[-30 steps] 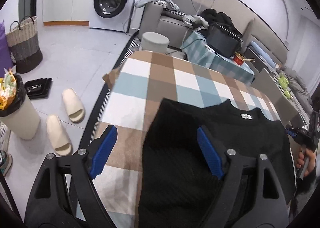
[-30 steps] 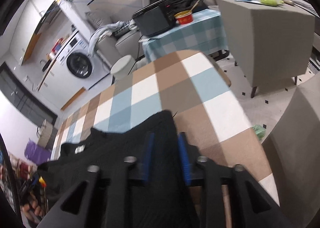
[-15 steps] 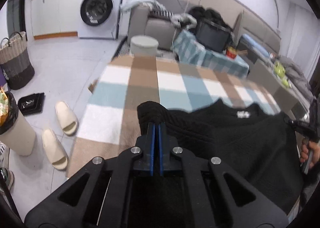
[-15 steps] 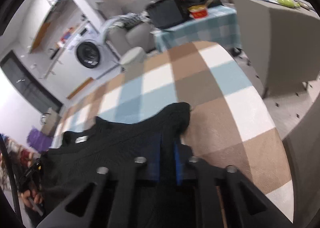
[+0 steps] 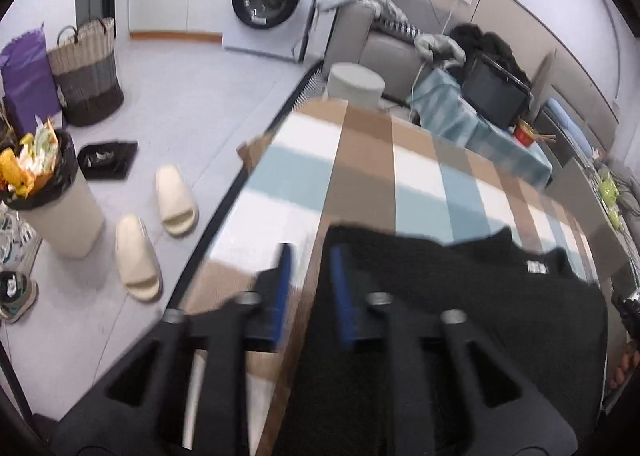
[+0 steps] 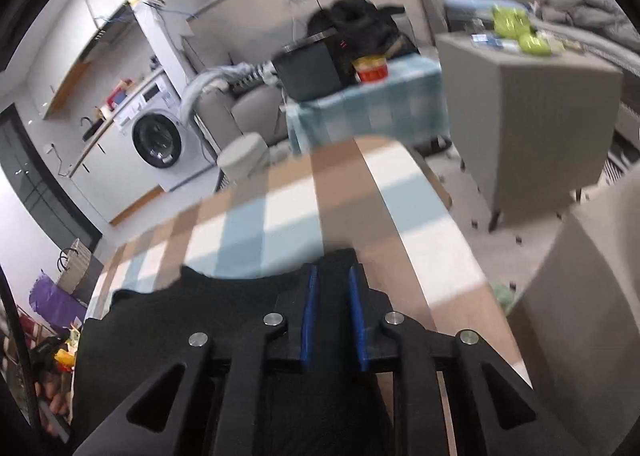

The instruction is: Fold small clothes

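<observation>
A black knit sweater lies on the checked tablecloth, collar label toward the far side. My left gripper stands open by a narrow gap over the sweater's left edge, with bare cloth showing between the blue pads. In the right wrist view the sweater lies on the tablecloth. My right gripper sits at its right edge, slightly open, with black fabric between the pads. I cannot tell whether it is pinched.
Left of the table on the floor are two cream slippers, a full bin and a wicker basket. Beyond are a round stool, a washing machine and a small covered table.
My left gripper shut on the sweater's left edge, then opened to a narrow gap and let it go. The right gripper's jaws widened slightly. The sweater's corners now lie further in.
</observation>
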`<state>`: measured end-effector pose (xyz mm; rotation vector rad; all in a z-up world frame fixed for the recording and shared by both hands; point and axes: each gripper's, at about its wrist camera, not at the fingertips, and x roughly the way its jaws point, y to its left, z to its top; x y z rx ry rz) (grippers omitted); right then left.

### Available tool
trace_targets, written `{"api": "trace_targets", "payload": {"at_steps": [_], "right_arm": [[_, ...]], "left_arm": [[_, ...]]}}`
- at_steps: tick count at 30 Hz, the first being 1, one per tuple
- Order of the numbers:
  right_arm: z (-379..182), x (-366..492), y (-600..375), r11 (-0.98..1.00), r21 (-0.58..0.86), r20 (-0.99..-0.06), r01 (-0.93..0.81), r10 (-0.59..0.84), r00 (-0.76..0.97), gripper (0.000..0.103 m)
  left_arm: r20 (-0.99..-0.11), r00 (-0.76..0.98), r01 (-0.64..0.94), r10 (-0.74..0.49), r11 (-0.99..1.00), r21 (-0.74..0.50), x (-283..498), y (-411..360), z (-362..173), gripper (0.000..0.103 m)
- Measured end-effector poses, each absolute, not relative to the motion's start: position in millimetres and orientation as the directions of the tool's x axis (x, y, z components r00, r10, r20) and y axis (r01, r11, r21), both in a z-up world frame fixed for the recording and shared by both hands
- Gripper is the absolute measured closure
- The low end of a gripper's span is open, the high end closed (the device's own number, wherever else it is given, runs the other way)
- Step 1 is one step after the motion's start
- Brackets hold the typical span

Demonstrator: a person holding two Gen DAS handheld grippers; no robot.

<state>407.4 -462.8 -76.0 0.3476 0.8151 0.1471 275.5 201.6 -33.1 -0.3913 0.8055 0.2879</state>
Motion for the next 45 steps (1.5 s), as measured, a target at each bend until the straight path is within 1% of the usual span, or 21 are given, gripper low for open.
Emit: {"api": "trace_targets", "payload": {"at_steps": [1, 2, 4, 5, 7, 10, 12, 13, 14, 17, 19, 20, 21, 22, 23, 25, 28, 33, 36, 38, 45], "right_arm": [[-77, 404, -466, 0.930, 0.368, -0.690, 0.005, 0.270, 0.672, 0.065], [-77, 398, -469, 0.927, 0.375, -0.691, -0.003, 0.281, 0.666, 0.062], [-76, 387, -470, 0.931, 0.365, -0.708, -0.022, 0.293, 0.642, 0.060], [-77, 382, -470, 0.932, 0.362, -0.720, -0.037, 0.305, 0.623, 0.060], [-80, 365, -469, 0.935, 0.350, -0.745, -0.049, 0.310, 0.591, 0.060], [-87, 338, -468, 0.943, 0.327, -0.780, -0.057, 0.304, 0.547, 0.058], [-89, 321, -467, 0.947, 0.312, -0.792, -0.072, 0.301, 0.531, 0.055], [-89, 314, -466, 0.951, 0.300, -0.797, -0.076, 0.293, 0.527, 0.050], [-88, 306, -465, 0.955, 0.287, -0.803, -0.081, 0.286, 0.523, 0.047], [-78, 282, -461, 0.954, 0.274, -0.793, -0.121, 0.295, 0.532, 0.041], [-69, 263, -459, 0.951, 0.275, -0.774, -0.140, 0.306, 0.555, 0.028], [-64, 254, -457, 0.950, 0.272, -0.763, -0.150, 0.308, 0.568, 0.025], [-59, 245, -455, 0.951, 0.266, -0.755, -0.159, 0.308, 0.580, 0.017], [-56, 238, -453, 0.951, 0.259, -0.749, -0.167, 0.307, 0.587, 0.014], [-54, 232, -451, 0.951, 0.253, -0.746, -0.179, 0.309, 0.589, 0.014], [-56, 219, -443, 0.950, 0.233, -0.758, -0.206, 0.310, 0.574, 0.014], [-60, 206, -437, 0.958, 0.187, -0.785, -0.216, 0.278, 0.554, 0.014], [-61, 189, -439, 0.960, 0.188, -0.784, -0.209, 0.275, 0.556, 0.014], [-70, 185, -437, 0.973, 0.158, -0.796, -0.171, 0.228, 0.561, 0.014], [-80, 185, -436, 0.973, 0.170, -0.806, -0.155, 0.228, 0.547, 0.014], [-101, 179, -446, 0.969, 0.236, -0.820, -0.075, 0.240, 0.520, 0.014]], "left_arm": [[-0.735, 0.673, -0.383, 0.087, 0.891, -0.245, 271, 202, -33, 0.073], [-0.729, 0.679, -0.372, 0.081, 0.894, -0.248, 266, 200, -32, 0.071], [-0.732, 0.676, -0.353, 0.085, 0.909, -0.221, 259, 194, -28, 0.063], [-0.732, 0.675, -0.346, 0.090, 0.915, -0.207, 253, 191, -27, 0.062], [-0.732, 0.674, -0.327, 0.094, 0.927, -0.182, 241, 183, -24, 0.053], [-0.736, 0.671, -0.298, 0.091, 0.942, -0.156, 222, 168, -18, 0.044], [-0.746, 0.661, -0.279, 0.080, 0.949, -0.146, 207, 159, -15, 0.040], [-0.750, 0.657, -0.270, 0.078, 0.953, -0.138, 200, 155, -13, 0.039], [-0.753, 0.654, -0.264, 0.080, 0.956, -0.128, 192, 150, -11, 0.038], [-0.739, 0.667, -0.231, 0.091, 0.969, -0.090, 167, 134, 0, 0.029], [-0.723, 0.682, -0.200, 0.111, 0.979, -0.038, 149, 119, 9, 0.022], [-0.717, 0.687, -0.180, 0.117, 0.984, -0.012, 141, 110, 13, 0.020], [-0.709, 0.695, -0.161, 0.121, 0.987, 0.010, 132, 102, 16, 0.018], [-0.706, 0.698, -0.146, 0.119, 0.989, 0.022, 126, 95, 19, 0.017], [-0.708, 0.697, -0.130, 0.113, 0.991, 0.031, 120, 88, 21, 0.016], [-0.720, 0.687, -0.113, 0.103, 0.993, 0.034, 109, 76, 22, 0.009], [-0.731, 0.679, -0.090, 0.073, 0.996, 0.015, 100, 65, 20, 0.001], [-0.757, 0.652, -0.079, 0.047, 0.997, -0.006, 92, 54, 8, 0.001], [-0.778, 0.627, -0.074, 0.031, 0.997, -0.020, 91, 49, -3, 0.001], [-0.789, 0.614, -0.068, 0.022, 0.997, -0.025, 94, 46, -10, 0.001], [-0.811, 0.583, -0.018, 0.042, 0.999, 0.038, 102, 27, -29, 0.001]]}}
